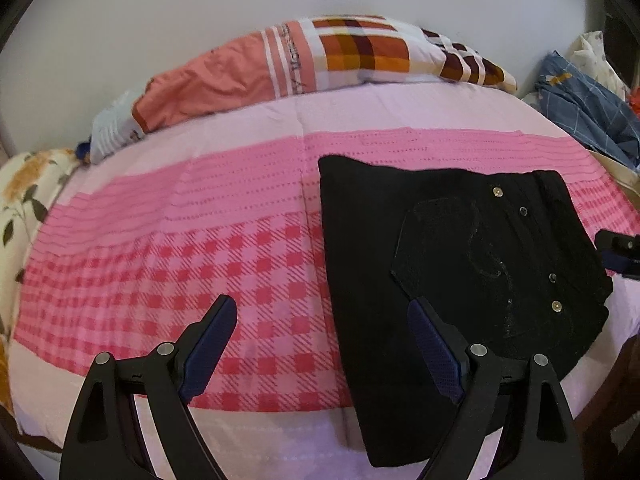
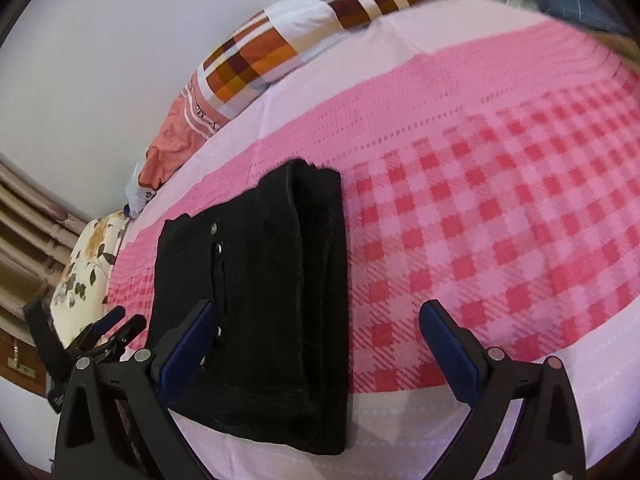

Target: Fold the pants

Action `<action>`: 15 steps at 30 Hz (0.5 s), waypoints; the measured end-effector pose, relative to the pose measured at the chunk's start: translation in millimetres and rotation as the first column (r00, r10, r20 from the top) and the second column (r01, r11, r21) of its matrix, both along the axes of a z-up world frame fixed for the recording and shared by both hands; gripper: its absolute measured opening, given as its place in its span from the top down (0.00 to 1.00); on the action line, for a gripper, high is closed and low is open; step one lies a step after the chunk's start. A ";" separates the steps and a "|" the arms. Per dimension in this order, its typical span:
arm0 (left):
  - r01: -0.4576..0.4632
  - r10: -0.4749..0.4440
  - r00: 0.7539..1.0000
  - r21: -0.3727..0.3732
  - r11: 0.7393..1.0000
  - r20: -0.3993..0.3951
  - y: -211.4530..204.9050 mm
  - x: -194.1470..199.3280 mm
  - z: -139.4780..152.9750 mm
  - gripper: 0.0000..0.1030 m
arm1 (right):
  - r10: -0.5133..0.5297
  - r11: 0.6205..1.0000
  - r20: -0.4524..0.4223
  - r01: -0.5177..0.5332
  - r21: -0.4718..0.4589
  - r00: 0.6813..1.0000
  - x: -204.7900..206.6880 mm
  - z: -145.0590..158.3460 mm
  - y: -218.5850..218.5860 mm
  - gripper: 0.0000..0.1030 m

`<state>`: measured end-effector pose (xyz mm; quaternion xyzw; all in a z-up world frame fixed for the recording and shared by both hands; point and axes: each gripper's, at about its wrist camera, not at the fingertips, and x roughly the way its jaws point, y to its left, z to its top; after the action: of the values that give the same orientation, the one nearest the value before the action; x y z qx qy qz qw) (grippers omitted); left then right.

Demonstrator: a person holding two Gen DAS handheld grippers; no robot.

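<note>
Black pants [image 1: 440,264] lie folded into a compact rectangle on the pink checked bedspread [image 1: 200,248], back pocket and metal rivets facing up. My left gripper [image 1: 322,312] is open and empty, hovering above the pants' left edge near the bed's front. In the right wrist view the folded pants [image 2: 272,300] show stacked layers at their right edge. My right gripper [image 2: 318,316] is open and empty above them. The left gripper also shows in the right wrist view [image 2: 116,328] at the lower left; the right gripper's tip [image 1: 620,252] shows at the left wrist view's right edge.
An orange and plaid pillow [image 1: 320,56] lies along the wall at the bed's far side. A floral cushion [image 1: 28,200] sits at the left end. Blue plaid clothes [image 1: 588,112] are piled at the right. Wooden furniture [image 2: 24,220] stands beyond the bed's end.
</note>
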<state>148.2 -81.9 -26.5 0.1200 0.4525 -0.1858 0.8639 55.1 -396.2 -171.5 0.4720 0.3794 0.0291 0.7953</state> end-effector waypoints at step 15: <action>-0.010 -0.059 0.971 -0.287 0.958 -0.230 28.0 18.3 -39.0 0.14 | 0.091 0.983 0.141 -0.066 -0.170 0.986 -2.4 -1.9 22.6 0.00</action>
<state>166.5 -54.0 -65.5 -0.0235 0.5190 -0.2728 0.8098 52.7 -373.7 -173.4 0.3858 0.3389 0.0639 0.8557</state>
